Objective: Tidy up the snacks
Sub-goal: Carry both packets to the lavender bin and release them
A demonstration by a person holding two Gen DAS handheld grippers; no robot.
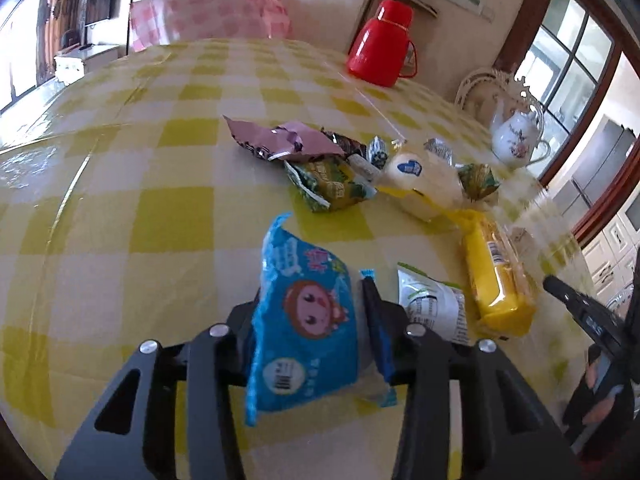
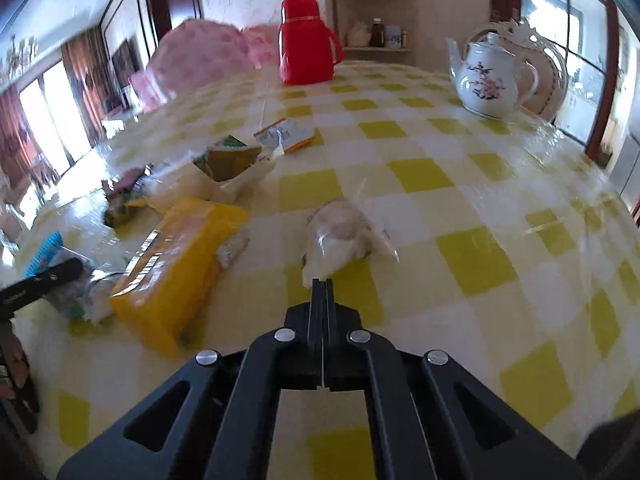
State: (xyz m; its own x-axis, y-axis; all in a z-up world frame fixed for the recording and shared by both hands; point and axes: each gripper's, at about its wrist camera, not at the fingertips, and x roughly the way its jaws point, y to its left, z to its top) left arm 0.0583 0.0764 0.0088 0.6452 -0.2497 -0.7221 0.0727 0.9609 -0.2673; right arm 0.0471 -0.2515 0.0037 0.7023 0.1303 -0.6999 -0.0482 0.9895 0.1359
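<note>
left gripper [image 1: 316,312] is gripping a blue snack packet [image 1: 308,320] near the yellow packet [image 1: 496,276], while right gripper [image 2: 322,282], fingers pressed together and empty, is hovering just beside a clear bag [image 2: 344,236].

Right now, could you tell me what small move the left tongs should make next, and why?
Probably carry the blue snack packet toward the snack pile and release it there: the left tongs already clamp it above the checked tablecloth, while other snacks lie clustered.
</note>
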